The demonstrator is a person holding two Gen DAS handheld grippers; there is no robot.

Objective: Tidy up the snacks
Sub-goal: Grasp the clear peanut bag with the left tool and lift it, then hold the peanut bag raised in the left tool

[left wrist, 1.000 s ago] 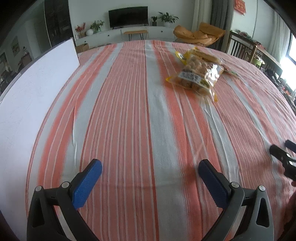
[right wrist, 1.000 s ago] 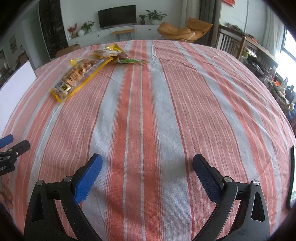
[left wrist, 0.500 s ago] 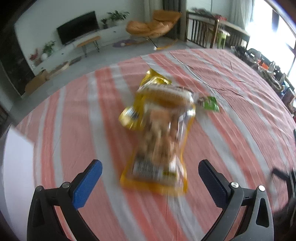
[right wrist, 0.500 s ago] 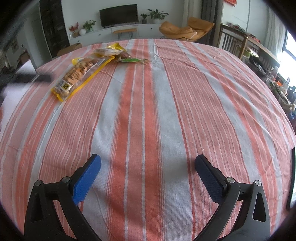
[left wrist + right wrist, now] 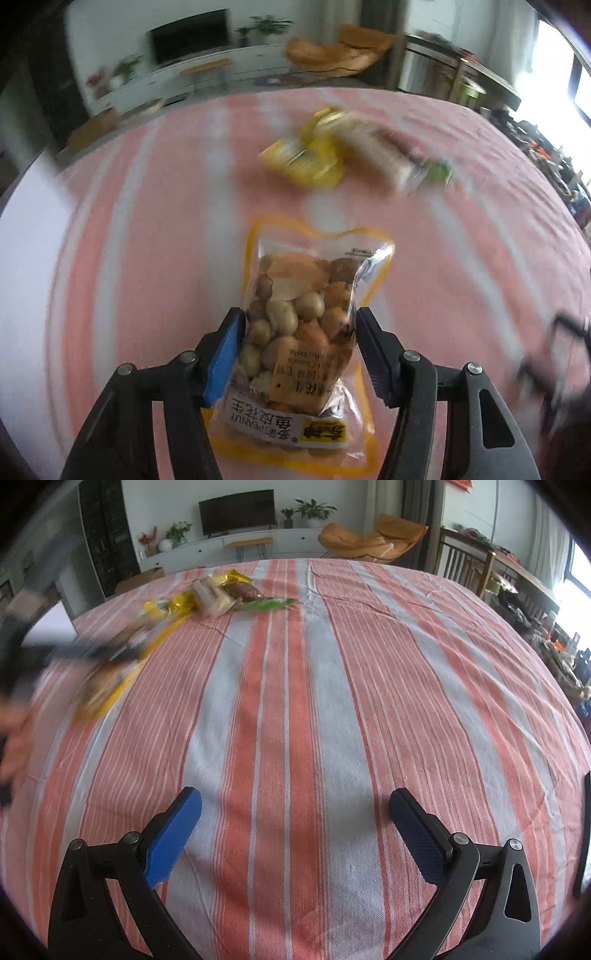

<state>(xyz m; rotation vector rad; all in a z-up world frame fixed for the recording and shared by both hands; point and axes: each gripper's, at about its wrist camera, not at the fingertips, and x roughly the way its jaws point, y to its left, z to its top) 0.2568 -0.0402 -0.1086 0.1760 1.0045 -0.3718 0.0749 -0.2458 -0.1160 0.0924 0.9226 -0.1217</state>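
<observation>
My left gripper (image 5: 300,332) is shut on a clear, yellow-edged bag of mixed peanuts (image 5: 303,295), gripped across its lower half over the striped cloth. Behind it lies a blurred heap of snacks (image 5: 332,158): yellow packets, a pale bar and a green wrapper. In the right wrist view the heap (image 5: 218,594) sits far left on the table, and the left gripper with the peanut bag (image 5: 99,686) shows as a blur at the left edge. My right gripper (image 5: 295,812) is open and empty above the cloth.
An orange-and-white striped cloth (image 5: 332,701) covers the table. A white board (image 5: 26,258) lies at the table's left side. A dark flat object (image 5: 581,834) sits at the right edge. Chairs and a TV cabinet stand beyond.
My left gripper moved forward to the peanut bag and closed on it; the bag now sits apart from the snack heap. My right gripper has barely moved and stays open.
</observation>
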